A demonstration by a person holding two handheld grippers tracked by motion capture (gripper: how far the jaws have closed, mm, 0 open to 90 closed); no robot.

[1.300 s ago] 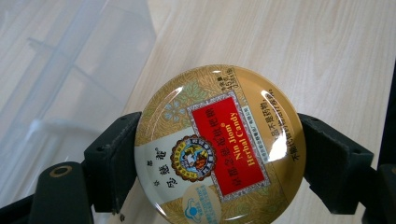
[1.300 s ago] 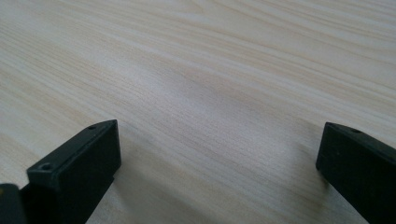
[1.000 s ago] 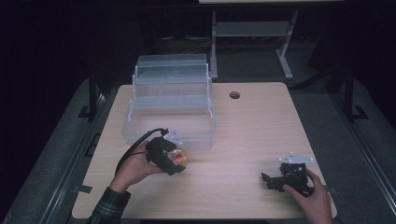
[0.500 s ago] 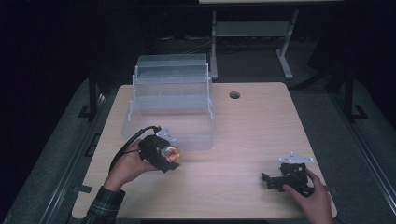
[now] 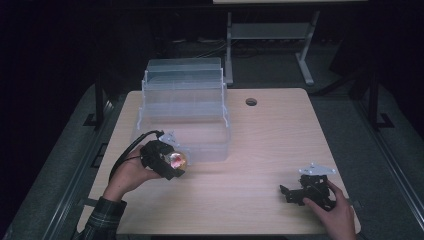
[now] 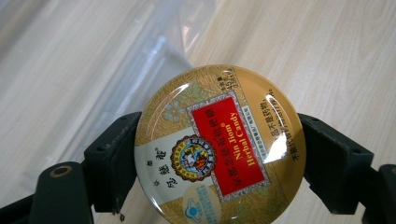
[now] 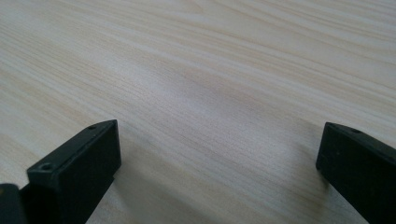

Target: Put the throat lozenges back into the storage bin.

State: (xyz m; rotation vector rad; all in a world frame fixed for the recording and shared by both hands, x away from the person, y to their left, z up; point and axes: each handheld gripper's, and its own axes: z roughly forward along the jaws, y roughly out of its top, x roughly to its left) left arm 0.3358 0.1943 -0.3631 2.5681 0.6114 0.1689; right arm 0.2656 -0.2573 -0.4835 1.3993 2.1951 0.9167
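A round gold candy tin (image 6: 219,144) with a red label reading "Nin Jiom Herbal Candy" is clamped between the two black jaws of my left gripper (image 6: 219,154). From above, the left gripper (image 5: 172,162) hovers at the front left corner of a clear plastic box (image 5: 185,112), and the tin (image 5: 176,159) shows as a bright spot in it. My right gripper (image 5: 295,194) rests low over the table (image 5: 270,145) near its front right corner, jaws wide apart with bare wood between them (image 7: 219,154).
The clear box stands open at the table's back left, its tiered lid leaning behind it. A round cable hole (image 5: 251,102) sits in the table's far middle. A metal stand (image 5: 270,40) is on the dark floor beyond the table.
My left gripper, holding the tin, has drifted left and slightly back along the front of the clear box. The right gripper has stayed put.
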